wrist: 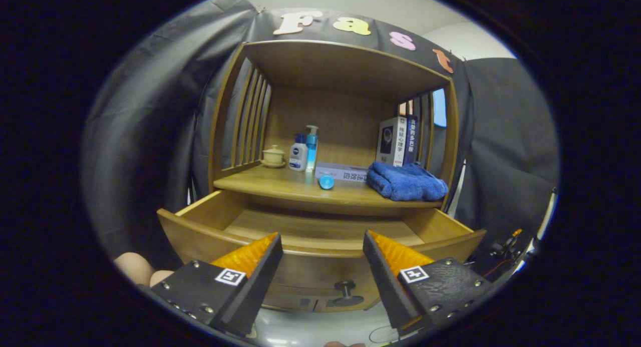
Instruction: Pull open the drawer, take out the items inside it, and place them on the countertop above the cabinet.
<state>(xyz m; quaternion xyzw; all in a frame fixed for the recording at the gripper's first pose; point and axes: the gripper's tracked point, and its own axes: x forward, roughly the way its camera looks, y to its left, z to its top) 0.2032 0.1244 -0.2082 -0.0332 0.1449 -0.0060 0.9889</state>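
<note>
Gripper (323,247) fingers spread wide and empty before my pulled-out drawer (320,244). Its knob (345,288) sits between them; a small blue bottle (326,182) lies on the countertop (295,187).

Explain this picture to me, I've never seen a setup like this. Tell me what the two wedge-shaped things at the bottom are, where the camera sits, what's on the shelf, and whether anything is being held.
The two wedges are the fingers of a hand-held gripper; a person carries it, there is no robot arm. The camera rides on the gripper and looks forward along the fingers, so the round, bulging picture is the tool's own view. The fingers stand apart with nothing between them, so nothing is held.

Just beyond them is a wooden cabinet with its drawer pulled open; the part of the drawer floor in view looks bare. Its knob shows between the fingers.

On the countertop above the drawer stand a lidded cup, two bottles, a small blue item, a flat box, upright books and a folded blue towel.
</note>
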